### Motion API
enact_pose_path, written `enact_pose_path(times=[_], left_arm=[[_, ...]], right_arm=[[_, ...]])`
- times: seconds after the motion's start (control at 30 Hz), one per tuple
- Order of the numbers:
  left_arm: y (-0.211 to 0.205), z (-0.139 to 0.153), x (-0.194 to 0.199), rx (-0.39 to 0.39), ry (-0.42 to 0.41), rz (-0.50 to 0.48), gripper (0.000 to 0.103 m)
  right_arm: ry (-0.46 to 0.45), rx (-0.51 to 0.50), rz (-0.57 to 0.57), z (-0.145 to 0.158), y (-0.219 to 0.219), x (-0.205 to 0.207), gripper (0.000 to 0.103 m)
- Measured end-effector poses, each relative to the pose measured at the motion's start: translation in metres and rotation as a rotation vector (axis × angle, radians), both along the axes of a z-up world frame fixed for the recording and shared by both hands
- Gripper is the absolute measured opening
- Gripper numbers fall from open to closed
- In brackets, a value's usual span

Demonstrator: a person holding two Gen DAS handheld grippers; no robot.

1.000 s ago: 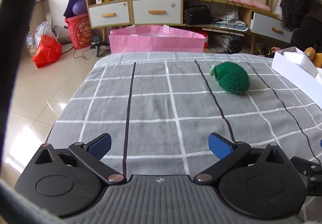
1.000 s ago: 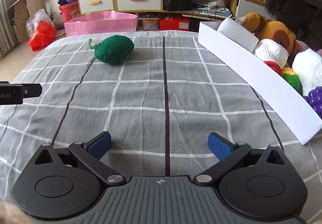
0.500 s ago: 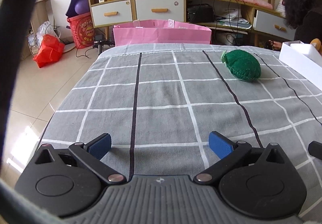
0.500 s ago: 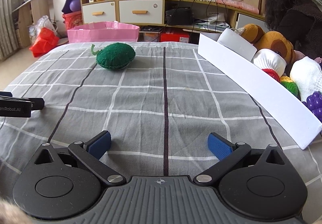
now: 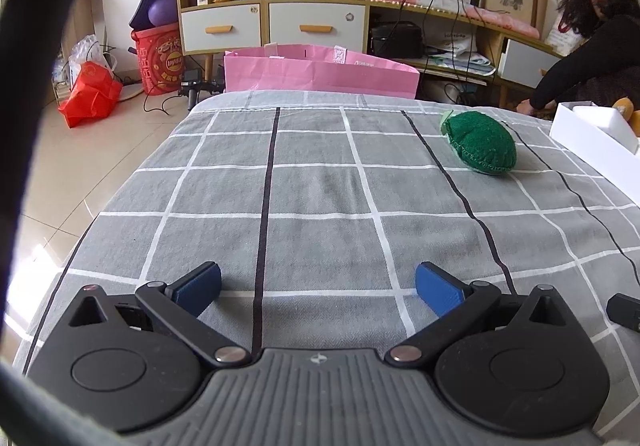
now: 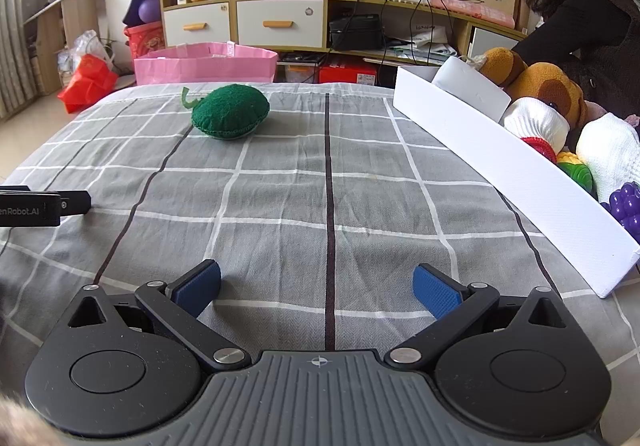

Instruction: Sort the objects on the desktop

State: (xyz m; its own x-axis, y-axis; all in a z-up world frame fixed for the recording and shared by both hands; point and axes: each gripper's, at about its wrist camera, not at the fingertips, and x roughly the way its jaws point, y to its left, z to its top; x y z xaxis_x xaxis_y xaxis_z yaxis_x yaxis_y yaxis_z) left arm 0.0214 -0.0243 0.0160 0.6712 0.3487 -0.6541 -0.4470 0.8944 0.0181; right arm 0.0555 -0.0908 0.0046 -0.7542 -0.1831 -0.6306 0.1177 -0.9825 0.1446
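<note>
A green felt plush point(image 5: 482, 143) lies on the grey checked cloth point(image 5: 320, 205), far right in the left wrist view and far left of centre in the right wrist view point(image 6: 230, 111). A long white box point(image 6: 520, 181) at the right holds plush toys, a brown bear point(image 6: 548, 89), white plush point(image 6: 612, 153) and purple grapes point(image 6: 628, 201). My left gripper point(image 5: 318, 288) is open and empty, low over the cloth. My right gripper point(image 6: 316, 286) is open and empty too. Both are well short of the green plush.
A pink bag point(image 5: 320, 71) stands behind the table's far edge. Shelves and drawers point(image 5: 272, 25) line the back wall. A person in black point(image 6: 592, 17) sits at the far right. The table's left edge drops to a tiled floor point(image 5: 80, 165). The left gripper's side point(image 6: 40, 203) shows at the left.
Both grippers have tilted up and drawn back a little, so the green plush sits farther off and more of the room shows. Both stay open.
</note>
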Motion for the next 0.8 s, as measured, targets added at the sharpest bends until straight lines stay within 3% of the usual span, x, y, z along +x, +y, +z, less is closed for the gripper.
enact_pose_path(times=[0.8], left_arm=[[0.0007,0.0007,-0.0005,-0.016,-0.014,0.02,0.102]], right_arm=[[0.001,-0.001,-0.001,-0.0002,-0.0004,0.0,0.103]])
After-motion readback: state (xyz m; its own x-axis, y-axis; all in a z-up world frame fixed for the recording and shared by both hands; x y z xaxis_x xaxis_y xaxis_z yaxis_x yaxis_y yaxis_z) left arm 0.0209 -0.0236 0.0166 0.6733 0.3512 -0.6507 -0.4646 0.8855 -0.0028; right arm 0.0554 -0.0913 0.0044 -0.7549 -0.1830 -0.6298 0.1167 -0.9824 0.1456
